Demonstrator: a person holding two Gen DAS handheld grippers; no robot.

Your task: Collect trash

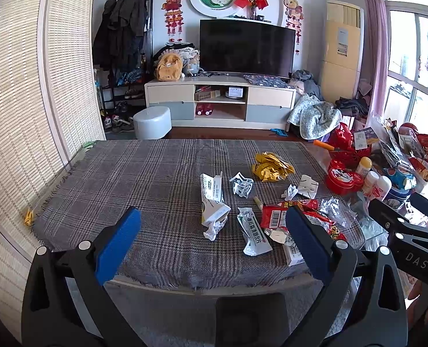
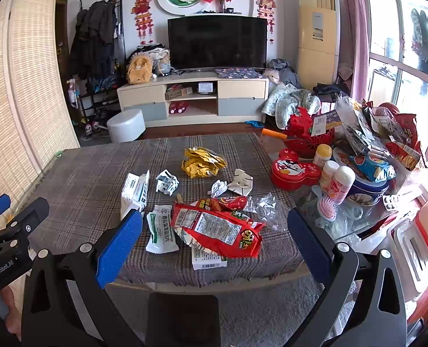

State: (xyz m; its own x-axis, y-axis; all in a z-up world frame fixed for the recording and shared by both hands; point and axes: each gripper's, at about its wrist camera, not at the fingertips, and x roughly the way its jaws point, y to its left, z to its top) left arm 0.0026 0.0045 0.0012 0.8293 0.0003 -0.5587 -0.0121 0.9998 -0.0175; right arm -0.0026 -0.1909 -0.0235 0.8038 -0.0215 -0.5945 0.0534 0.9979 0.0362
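Right wrist view: both the right claw point(image 2: 214, 225) and left claw point(image 1: 214, 225) gape wide, empty; the slick red wrapper point(image 2: 217, 230) may slip off the counter point(image 2: 78, 173).

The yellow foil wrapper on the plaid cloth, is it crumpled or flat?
Crumpled: the yellow foil wrapper sits bunched up in creased folds.

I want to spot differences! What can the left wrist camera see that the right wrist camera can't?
Only the left wrist view shows the small yellow scrap at the cloth's left edge.

Only the right wrist view shows the pink hairbrush and the blister pack.

Both show the yellow wrapper, the red snack bag, the red tin and the TV. The left claw and right claw are open.
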